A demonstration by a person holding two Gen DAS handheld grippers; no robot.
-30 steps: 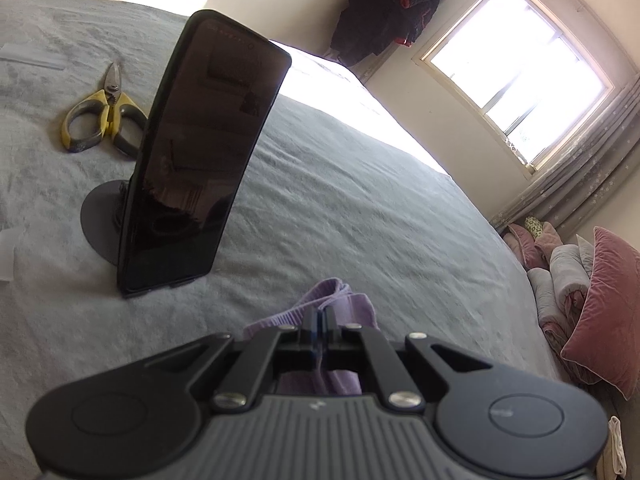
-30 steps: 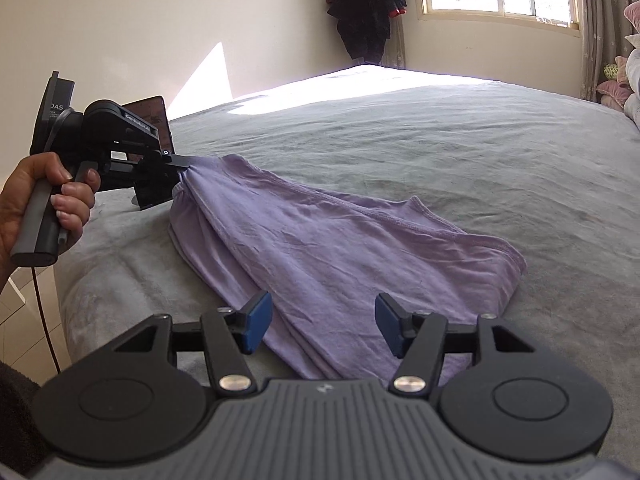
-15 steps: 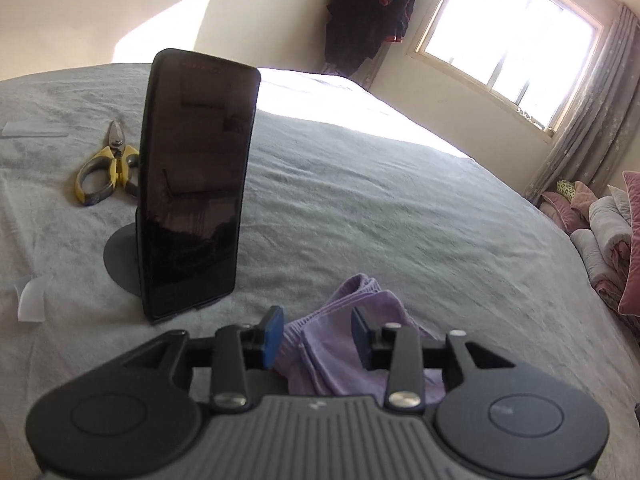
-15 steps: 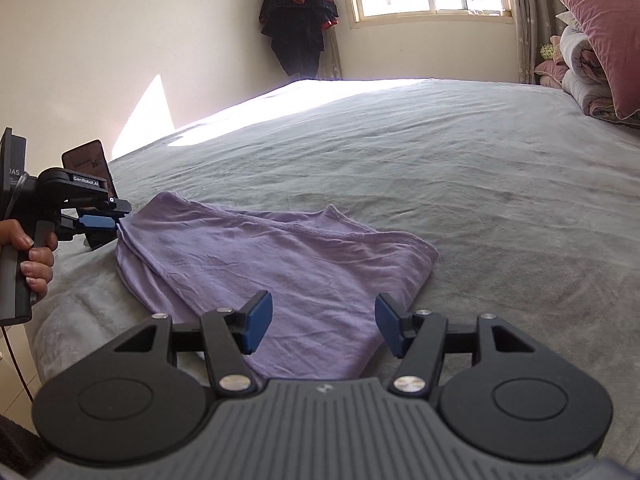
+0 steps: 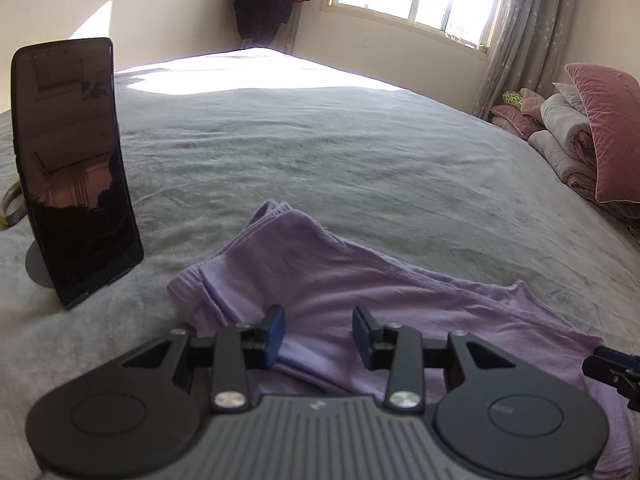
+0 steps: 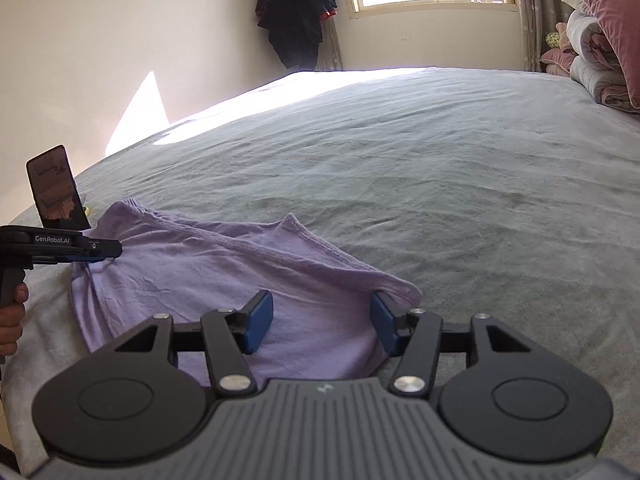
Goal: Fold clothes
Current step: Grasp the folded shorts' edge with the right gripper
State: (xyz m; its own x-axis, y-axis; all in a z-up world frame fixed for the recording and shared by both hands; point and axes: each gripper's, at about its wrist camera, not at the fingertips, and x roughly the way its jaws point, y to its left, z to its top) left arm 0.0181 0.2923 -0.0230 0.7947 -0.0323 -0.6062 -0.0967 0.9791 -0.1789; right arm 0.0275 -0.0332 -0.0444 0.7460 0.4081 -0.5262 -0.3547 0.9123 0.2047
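A lilac garment [image 5: 360,288] lies flat and partly folded on the grey bedspread [image 5: 320,148]; it also shows in the right wrist view [image 6: 224,272]. My left gripper [image 5: 319,336] is open, just above the garment's near left part, holding nothing. It shows from the side in the right wrist view [image 6: 105,251], over the garment's left end. My right gripper [image 6: 322,325] is open above the garment's near right edge, empty. Its tip shows at the right edge of the left wrist view [image 5: 612,368].
A dark phone [image 5: 72,168] stands on a round stand at the left, also in the right wrist view [image 6: 58,188]. Yellow-handled scissors [image 5: 10,208] lie behind it. Pillows and rolled bedding [image 5: 588,136] are piled at the right. A dark coat [image 6: 296,12] hangs in the corner.
My left gripper opened and let go of the garment's end, which dropped flat onto the bed. Both grippers drew back slightly. The right gripper stayed open.
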